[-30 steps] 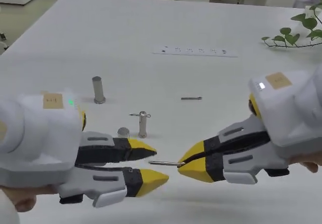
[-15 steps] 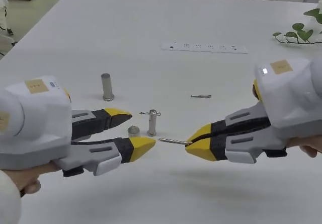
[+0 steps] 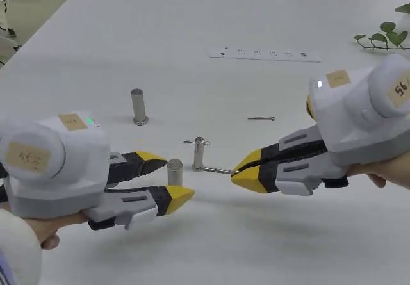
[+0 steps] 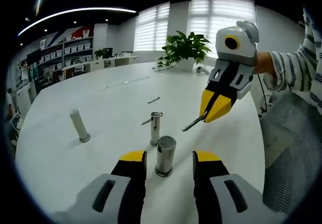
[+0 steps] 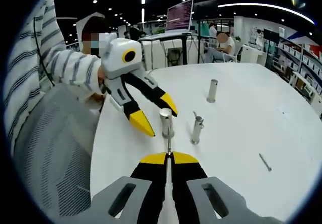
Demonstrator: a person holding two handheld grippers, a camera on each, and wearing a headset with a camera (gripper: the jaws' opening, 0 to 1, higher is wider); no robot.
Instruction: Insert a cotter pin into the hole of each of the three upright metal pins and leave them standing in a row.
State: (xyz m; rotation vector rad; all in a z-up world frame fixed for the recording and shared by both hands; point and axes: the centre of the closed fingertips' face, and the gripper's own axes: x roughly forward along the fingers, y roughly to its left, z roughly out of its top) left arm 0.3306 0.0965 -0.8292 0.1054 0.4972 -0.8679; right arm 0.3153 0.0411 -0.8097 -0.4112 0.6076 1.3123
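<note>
**Three pins between your two grippers**

On your table (image 3: 192, 29), the nearest pin (image 3: 174, 171) stands between your left gripper's (image 3: 178, 178) jaws. The second pin (image 3: 199, 154) is just behind it to the right, and the third pin (image 3: 137, 106) stands well apart, far left. Your right gripper (image 3: 238, 172) reaches in from the right, with its cotter pin (image 3: 216, 170) pointing left and the tip near the second pin. A loose cotter pin (image 3: 261, 118) lies farther right, and the power strip (image 3: 264, 55) is beyond it.

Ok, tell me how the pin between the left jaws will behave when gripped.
The pin looks solid metal: probably stiff and heavy for its size. Its smooth round side may slip in the jaws. Tall on a small base, it would likely tip if pushed off-centre, then roll.
</note>
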